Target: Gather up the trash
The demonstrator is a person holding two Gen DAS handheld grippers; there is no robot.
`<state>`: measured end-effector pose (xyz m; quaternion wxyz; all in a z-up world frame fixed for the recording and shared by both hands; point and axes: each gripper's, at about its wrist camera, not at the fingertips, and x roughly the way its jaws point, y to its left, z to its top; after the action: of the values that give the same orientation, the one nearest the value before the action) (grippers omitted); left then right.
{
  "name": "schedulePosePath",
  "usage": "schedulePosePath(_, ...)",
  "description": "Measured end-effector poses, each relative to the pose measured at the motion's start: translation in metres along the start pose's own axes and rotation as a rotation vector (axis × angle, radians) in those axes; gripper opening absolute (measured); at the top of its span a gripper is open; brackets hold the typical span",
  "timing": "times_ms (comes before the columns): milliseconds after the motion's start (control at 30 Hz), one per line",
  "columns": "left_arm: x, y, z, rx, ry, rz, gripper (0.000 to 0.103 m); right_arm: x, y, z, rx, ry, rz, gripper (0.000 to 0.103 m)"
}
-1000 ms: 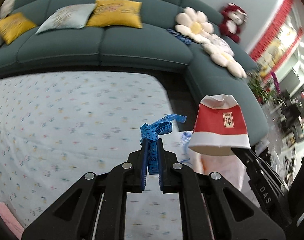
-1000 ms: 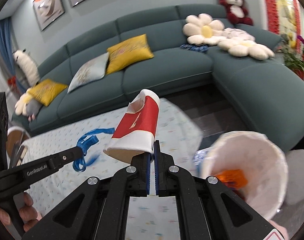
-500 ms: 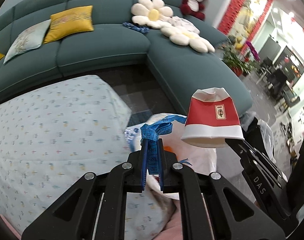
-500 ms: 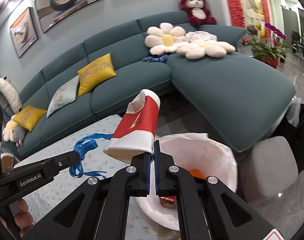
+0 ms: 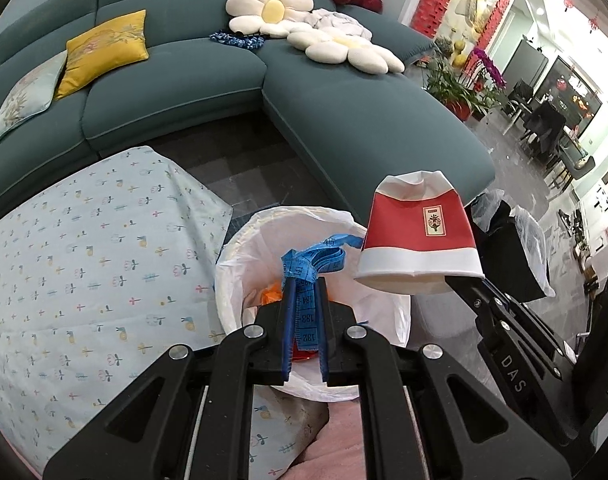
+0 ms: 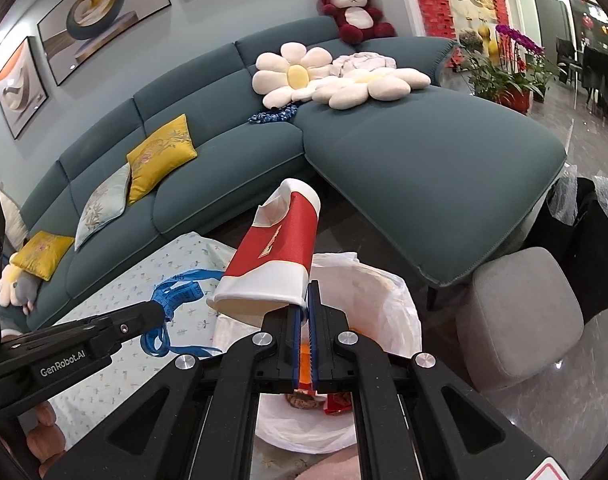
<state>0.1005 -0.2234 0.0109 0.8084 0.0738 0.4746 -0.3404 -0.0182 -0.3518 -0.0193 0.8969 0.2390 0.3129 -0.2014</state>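
Note:
My left gripper (image 5: 304,284) is shut on a blue measuring tape (image 5: 309,258) and holds it over the white-lined trash bin (image 5: 240,252). My right gripper (image 6: 305,286) is shut on the rim of a crushed red and white paper cup (image 6: 276,252), also above the bin (image 6: 399,300). In the left wrist view the cup (image 5: 417,236) hangs at the bin's right edge. In the right wrist view the tape (image 6: 176,294) and the left gripper (image 6: 160,312) sit to the left. Orange and red trash lies inside the bin.
A table with a light floral cloth (image 5: 84,280) lies left of the bin. A teal corner sofa (image 6: 423,148) with cushions stands behind. A grey stool (image 6: 519,312) and a black bag (image 5: 511,248) stand to the right on the dark floor.
Both grippers have swung right from over the table to above the trash bin, each keeping its item. The bin now sits directly under the fingers.

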Motion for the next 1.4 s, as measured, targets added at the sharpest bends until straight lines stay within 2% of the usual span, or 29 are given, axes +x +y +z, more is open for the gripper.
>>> schedulePosePath(200, 0.001, -0.009, 0.001, 0.013, -0.012, 0.015, 0.012, 0.003, -0.005, 0.000, 0.007, 0.007, -0.001, 0.003)
schedulePosePath(267, 0.000, -0.009, 0.002, 0.012, -0.020, 0.023, 0.023, 0.004, -0.004, 0.000, 0.010, 0.010, 0.003, 0.007)
schedulePosePath(333, -0.002, -0.009, 0.002, 0.005, -0.029, 0.025, 0.029, 0.004, -0.006, 0.001, 0.014, 0.004, 0.001, 0.010)
schedulePosePath(433, -0.004, -0.011, 0.003, 0.006, -0.037, 0.031, 0.032, 0.004, -0.005, 0.000, 0.011, 0.005, 0.003, 0.010)
schedulePosePath(567, -0.008, -0.011, 0.003, 0.008, -0.053, 0.042, 0.042, 0.002, -0.003, 0.001, 0.003, 0.004, 0.005, 0.011)
schedulePosePath(800, -0.017, -0.008, 0.004, 0.013, -0.076, 0.053, 0.043, -0.002, 0.004, 0.004, -0.019, 0.000, 0.012, 0.012)
schedulePosePath(900, -0.022, -0.004, 0.004, 0.008, -0.086, 0.060, 0.044, -0.006, 0.009, 0.004, -0.034, -0.006, 0.012, 0.021)
schedulePosePath(1067, -0.030, 0.007, 0.002, 0.000, -0.100, 0.082, 0.044, -0.010, 0.020, 0.005, -0.066, -0.005, 0.016, 0.024)
schedulePosePath(1267, -0.037, 0.024, -0.005, -0.014, -0.110, 0.107, 0.050, -0.017, 0.034, 0.003, -0.115, -0.005, 0.010, 0.039)
schedulePosePath(1400, -0.039, 0.034, -0.012, -0.023, -0.106, 0.122, 0.050, -0.019, 0.041, 0.000, -0.136, 0.007, 0.006, 0.043)
